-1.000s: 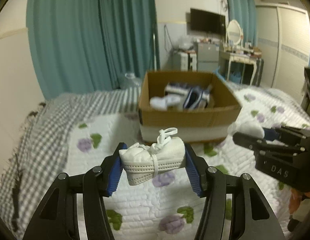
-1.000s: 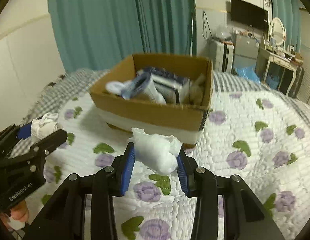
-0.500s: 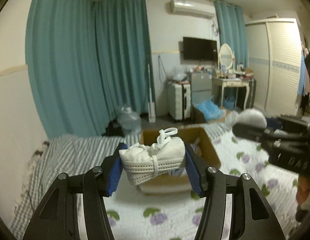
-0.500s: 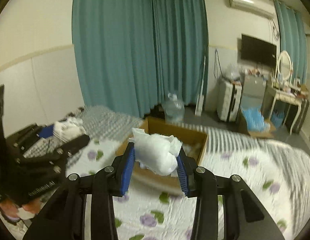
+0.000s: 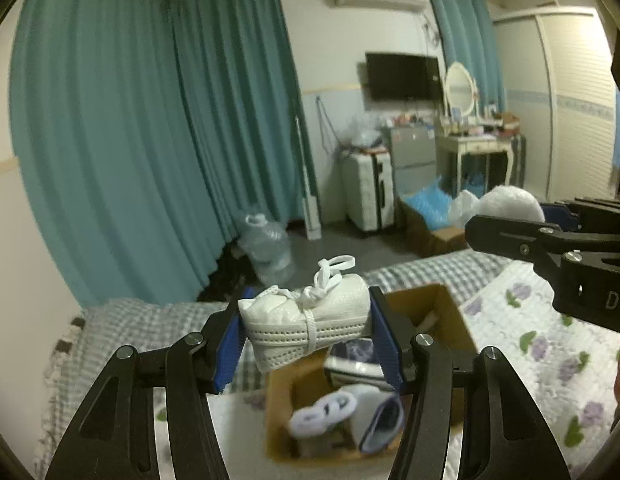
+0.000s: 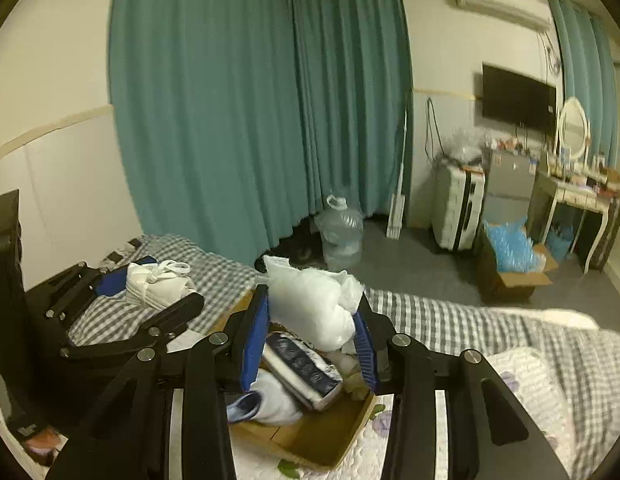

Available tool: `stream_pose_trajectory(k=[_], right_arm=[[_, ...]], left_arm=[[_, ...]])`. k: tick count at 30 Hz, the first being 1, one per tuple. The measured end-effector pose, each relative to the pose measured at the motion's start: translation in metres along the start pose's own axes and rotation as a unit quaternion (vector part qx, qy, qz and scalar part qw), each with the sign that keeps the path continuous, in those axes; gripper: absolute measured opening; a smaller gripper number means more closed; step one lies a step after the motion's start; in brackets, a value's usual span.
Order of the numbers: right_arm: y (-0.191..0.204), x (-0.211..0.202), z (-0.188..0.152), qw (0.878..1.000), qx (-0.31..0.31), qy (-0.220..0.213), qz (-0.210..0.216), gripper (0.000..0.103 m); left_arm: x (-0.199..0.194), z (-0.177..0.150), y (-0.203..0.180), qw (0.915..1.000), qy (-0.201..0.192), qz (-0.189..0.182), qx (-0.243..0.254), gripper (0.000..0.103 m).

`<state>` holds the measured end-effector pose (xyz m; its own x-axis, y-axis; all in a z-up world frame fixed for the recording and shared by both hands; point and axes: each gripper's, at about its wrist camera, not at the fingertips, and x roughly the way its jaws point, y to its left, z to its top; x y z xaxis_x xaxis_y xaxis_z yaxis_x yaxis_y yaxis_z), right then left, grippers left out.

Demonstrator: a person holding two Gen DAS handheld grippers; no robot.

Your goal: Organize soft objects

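Observation:
My left gripper is shut on a white rolled cloth bundle tied with a white strap, held above the open cardboard box. My right gripper is shut on a white fluffy stuffing bag, also above the box. The box holds several soft items: a dark blue patterned roll, white socks and a blue-lined slipper. The right gripper with its bag shows at the right of the left wrist view; the left gripper with its bundle shows at the left of the right wrist view.
The box stands on a bed with a floral quilt and a grey checked blanket. Beyond the bed are teal curtains, a water jug, a white suitcase, a floor box of blue bags and a dressing table.
Both grippers have risen and moved forward over the box, each still holding its item. The box went from ahead of the fingers to below them; its contents now show from above.

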<state>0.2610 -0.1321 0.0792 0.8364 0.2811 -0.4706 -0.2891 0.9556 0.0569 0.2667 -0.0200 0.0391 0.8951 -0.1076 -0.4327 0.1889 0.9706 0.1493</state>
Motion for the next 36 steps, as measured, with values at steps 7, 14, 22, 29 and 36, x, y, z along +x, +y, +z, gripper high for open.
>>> stream_pose_trajectory(k=[7, 14, 22, 29, 36], right_arm=[[-0.037, 0.089, -0.019, 0.998, 0.029, 0.056, 0.0, 0.039], [-0.051, 0.145, -0.048, 0.992, 0.052, 0.111, 0.014, 0.039], [-0.053, 0.141, -0.048, 0.992, 0.073, 0.098, 0.016, 0.082], [-0.055, 0.088, -0.023, 0.993, 0.102, 0.06, 0.003, 0.082], [-0.031, -0.028, 0.02, 0.997, 0.063, -0.011, -0.044, 0.083]], left_arm=[[0.083, -0.017, -0.01, 0.9985, 0.049, -0.022, 0.007, 0.056], [0.127, -0.032, -0.014, 0.9949, 0.095, -0.031, 0.014, 0.056], [0.122, -0.031, -0.017, 0.9928, 0.11, -0.045, 0.008, 0.07], [0.092, -0.016, -0.007, 0.9954, 0.094, -0.019, 0.004, 0.071], [-0.021, 0.046, 0.016, 0.9999, 0.002, -0.006, 0.008, 0.081]])
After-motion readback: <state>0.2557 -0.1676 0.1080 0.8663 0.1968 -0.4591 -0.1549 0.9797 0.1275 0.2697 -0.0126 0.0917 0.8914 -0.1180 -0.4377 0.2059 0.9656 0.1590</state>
